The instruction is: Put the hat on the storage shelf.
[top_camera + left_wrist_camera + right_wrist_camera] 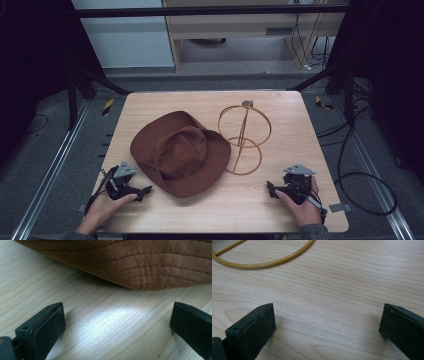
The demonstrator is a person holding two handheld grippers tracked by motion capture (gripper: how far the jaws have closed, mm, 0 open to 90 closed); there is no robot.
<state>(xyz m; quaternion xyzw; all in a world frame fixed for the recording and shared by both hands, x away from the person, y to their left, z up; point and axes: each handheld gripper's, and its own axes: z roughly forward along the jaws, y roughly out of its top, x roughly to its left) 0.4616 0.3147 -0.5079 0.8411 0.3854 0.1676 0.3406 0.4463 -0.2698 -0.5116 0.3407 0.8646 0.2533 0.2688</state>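
A brown brimmed hat [179, 152] lies crown up on the wooden table [280, 200], left of centre. Beside it on the right stands a gold wire hat stand [243, 137], its base ring flat on the wood. My left gripper [145, 190] rests at the front left, open, its jaws wide apart with bare wood between them; the hat's brim [140, 267] lies just ahead of it. At the front right my right gripper [270, 188] is open too, empty, and the stand's base ring [262, 263] curves across the table ahead of it.
The table's front edge runs just behind both hands. Metal rails flank the table on the floor, and black cables [360, 170] loop on the right. A cabinet [235, 30] stands beyond the far edge.
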